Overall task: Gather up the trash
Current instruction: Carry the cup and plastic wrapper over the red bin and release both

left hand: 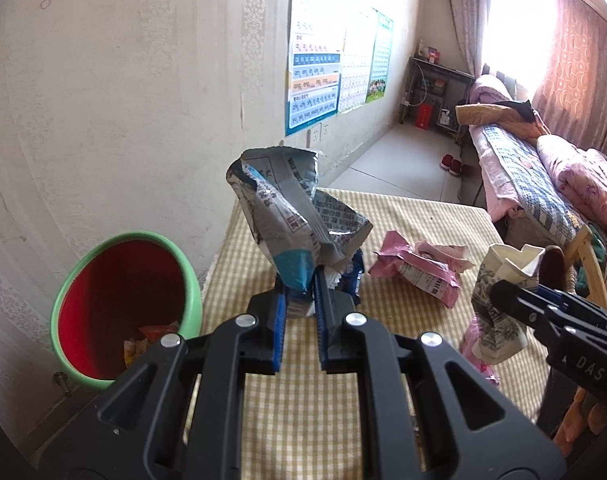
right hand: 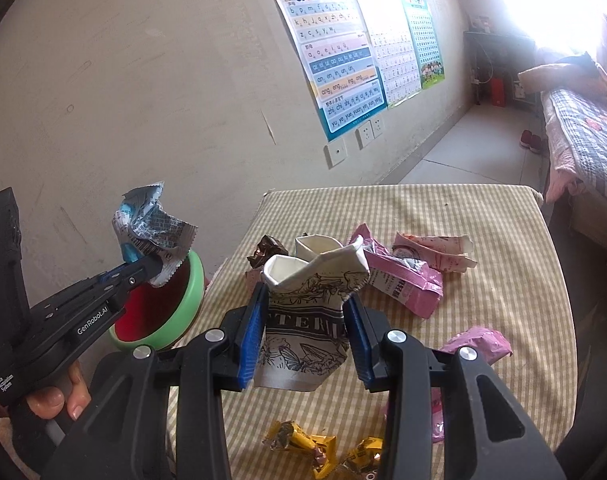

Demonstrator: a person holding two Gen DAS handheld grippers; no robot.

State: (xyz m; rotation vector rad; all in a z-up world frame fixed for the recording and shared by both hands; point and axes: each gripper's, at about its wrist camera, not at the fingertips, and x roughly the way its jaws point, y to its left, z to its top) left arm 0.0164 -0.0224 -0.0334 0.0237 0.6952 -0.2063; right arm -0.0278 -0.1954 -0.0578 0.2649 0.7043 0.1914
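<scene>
my left gripper point(left hand: 299, 300) has its jaws nearly closed, pinching the bottom corner of a crumpled blue and silver wrapper point(left hand: 291, 216) so that it stands up above the checked table point(left hand: 403, 216). my right gripper point(right hand: 305, 336) has its jaws set a little wider, pressed on both sides of a crushed paper cup point(right hand: 307, 304) with dark printing, lifted off the cloth. the wrapper is thin foil-like film, very light and springy, and i judge it could slip out if held only by an edge, so a bite on a folded, bunched part is safest. the cup is soft card, already dented; it gives under the pads, so holding it low across the flattened body works better than at the open lip. the green bin point(left hand: 123, 304) with the red inside stands beside the table's left edge, near the wall, with a few scraps in it. more trash lies on the table: a pink packet point(right hand: 399, 280), a pink torn wrapper point(right hand: 435, 246), a brown wrapper point(right hand: 267, 250), another pink bag point(right hand: 477, 344) and yellow sweet wrappers point(right hand: 303, 442) near me. these are all light and crinkly too.
</scene>
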